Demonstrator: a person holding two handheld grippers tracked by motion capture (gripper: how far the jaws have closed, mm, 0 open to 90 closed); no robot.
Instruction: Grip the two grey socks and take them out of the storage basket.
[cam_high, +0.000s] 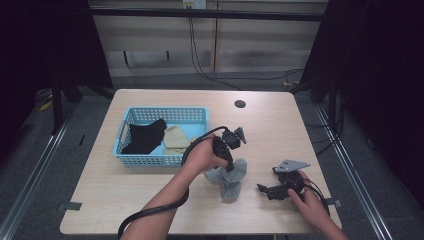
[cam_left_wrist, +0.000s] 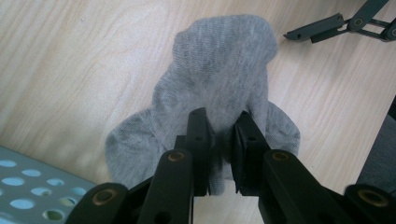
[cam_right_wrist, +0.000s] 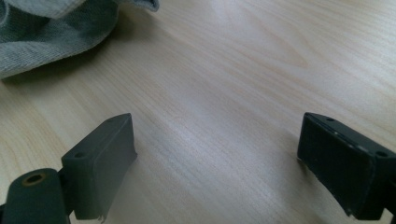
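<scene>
Pale wood-grain table (cam_high: 150, 200) stands on a grey floor before a panelled wall, dark curtains at either side. Left gripper (cam_left_wrist: 219, 140) has its jaws drawn nearly together, pinching a raised fold of one soft grey knitted sock (cam_left_wrist: 219, 70); the rest of the sock lies crumpled on the wood just right of the basket, and in the high view its toe end trails toward the person. Right gripper (cam_right_wrist: 215, 154) is spread wide with nothing between its jaws, resting low over bare wood near the sock's edge. Judged step: lifting the sock for transfer into the light blue perforated plastic basket (cam_high: 200, 116). To do it well, the pinch should take both layers of the fold, the lift should go straight up until the toe clears the table, and the carry should cross the basket wall with slack hanging free. Count: one grey sock on the table; inside the basket, one black cloth item (cam_high: 145, 137) and one beige cloth item (cam_high: 176, 139); one basket; two grippers.
</scene>
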